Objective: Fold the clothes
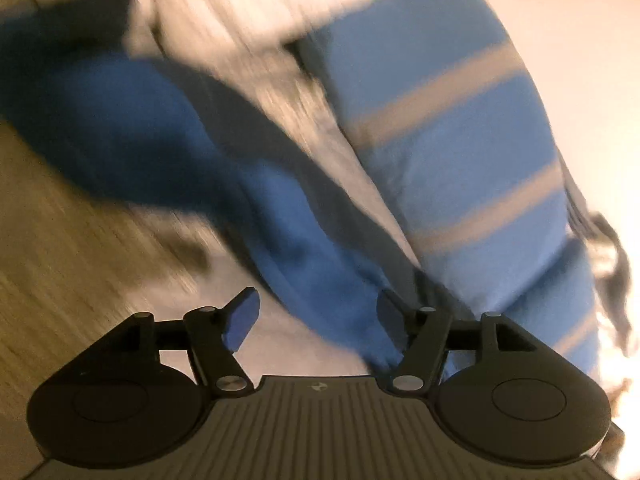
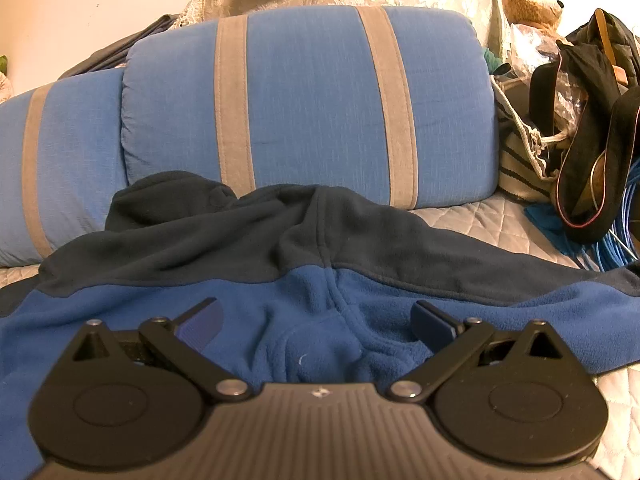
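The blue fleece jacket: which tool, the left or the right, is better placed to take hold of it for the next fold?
Probably the right tool: it hangs open directly over the fleece jacket, in a sharp view. The left tool is open too, but its view is blurred and only a strip of cloth lies before it.

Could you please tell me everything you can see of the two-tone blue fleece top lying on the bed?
The two-tone blue fleece top looks soft and fuzzy: a navy upper band above a brighter blue body, with a raised seam down the middle. It lies spread but rumpled on the quilted pale bedcover, its navy edge bunched against the blue cushion with grey stripes.
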The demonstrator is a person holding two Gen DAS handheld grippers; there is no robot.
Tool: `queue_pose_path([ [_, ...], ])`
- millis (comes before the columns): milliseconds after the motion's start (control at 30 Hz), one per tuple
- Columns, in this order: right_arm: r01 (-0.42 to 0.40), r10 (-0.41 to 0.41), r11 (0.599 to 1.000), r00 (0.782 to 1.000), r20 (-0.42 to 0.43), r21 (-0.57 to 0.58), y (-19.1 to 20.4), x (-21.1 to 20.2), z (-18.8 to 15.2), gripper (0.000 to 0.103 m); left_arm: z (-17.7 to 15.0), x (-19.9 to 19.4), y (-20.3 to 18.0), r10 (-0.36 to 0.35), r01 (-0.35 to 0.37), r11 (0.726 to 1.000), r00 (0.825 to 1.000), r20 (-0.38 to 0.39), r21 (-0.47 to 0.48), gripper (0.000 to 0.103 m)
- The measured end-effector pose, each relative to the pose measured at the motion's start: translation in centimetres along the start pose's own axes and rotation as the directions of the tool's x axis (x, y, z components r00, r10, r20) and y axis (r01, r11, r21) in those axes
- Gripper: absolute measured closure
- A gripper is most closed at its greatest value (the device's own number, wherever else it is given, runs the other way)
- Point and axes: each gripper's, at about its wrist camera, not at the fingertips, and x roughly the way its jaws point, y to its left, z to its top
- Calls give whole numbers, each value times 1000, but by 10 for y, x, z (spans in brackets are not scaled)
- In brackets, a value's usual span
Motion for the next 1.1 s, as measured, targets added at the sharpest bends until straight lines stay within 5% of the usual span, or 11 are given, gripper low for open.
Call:
queue_pose_path([
  [200, 3, -3, 1000, 1000, -3, 3, 0, 0, 1, 0, -41, 59, -24, -128, 126, 992, 982, -142, -23, 39],
  [367, 4, -4, 1000, 1000, -13, 12, -2, 2, 0, 0, -61, 98, -46, -148, 154, 988, 978, -144, 26, 41],
  [400, 4, -4, 1000, 1000, -13, 13, -2, 2, 0, 0, -63, 102, -50, -153, 160, 986, 978, -140, 38, 53],
  [433, 3, -3, 1000, 1000, -13, 13, -2, 2, 0, 0, -65, 108, -53, -162, 170, 985, 973, -162, 32, 90],
  [467, 2, -2, 1000, 1000, -13, 13, -3, 3, 0, 0, -66, 110, -54, -154, 162, 986, 975, -163, 35, 95],
  [633, -3, 3, 1000, 1000, -17, 13, -3, 3, 1, 0, -58, 109, -67, -107, 123, 983, 987, -118, 137, 96],
  [767, -4, 4, 1000, 1000, -18, 14, -3, 4, 2, 0, -38, 104, -64, -75, 85, 988, 994, -78, 126, 95],
  [867, -1, 1, 1000, 1000, -19, 16, -4, 5, 1, 0, -31, 107, -64, -31, 43, 992, 994, -102, 118, 81],
  [933, 3, -2, 1000, 1000, -22, 18, -4, 6, 0, 0, -35, 99, -68, 18, -4, 991, 994, -104, 131, 50],
  [1100, 4, -4, 1000, 1000, -24, 11, -2, 7, -2, 0, -48, 58, -78, 24, -1, 976, 994, -104, 219, 29],
])
